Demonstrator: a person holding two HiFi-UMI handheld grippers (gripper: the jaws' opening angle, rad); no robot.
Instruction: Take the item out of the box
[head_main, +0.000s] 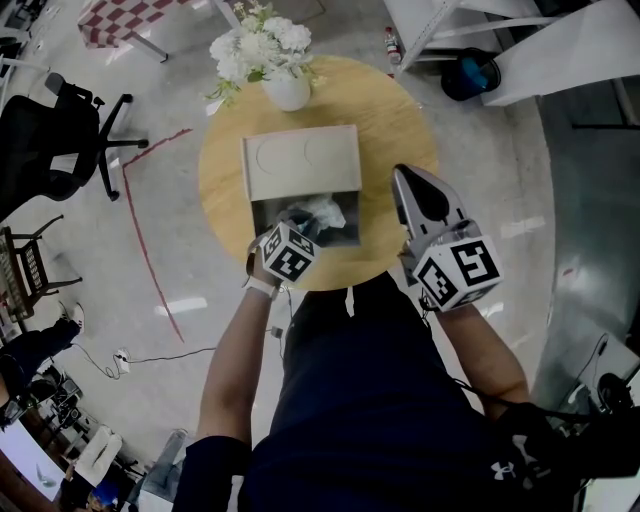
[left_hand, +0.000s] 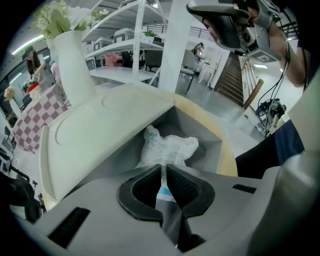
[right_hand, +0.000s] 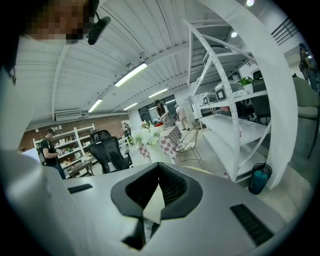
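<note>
The box (left_hand: 207, 131) stands open on the table (head_main: 400, 130), its lid (left_hand: 100, 135) folded back beyond my left gripper (left_hand: 164, 169). If I lift fast, I judge the box could ride up or slide with its load. The bag (left_hand: 167, 147) lies inside, just ahead of the jaws, which are clamped on only its thin near edge, so it could slip free or tear. My right gripper (right_hand: 159, 174), jaws together and empty, steadies nothing.
</note>
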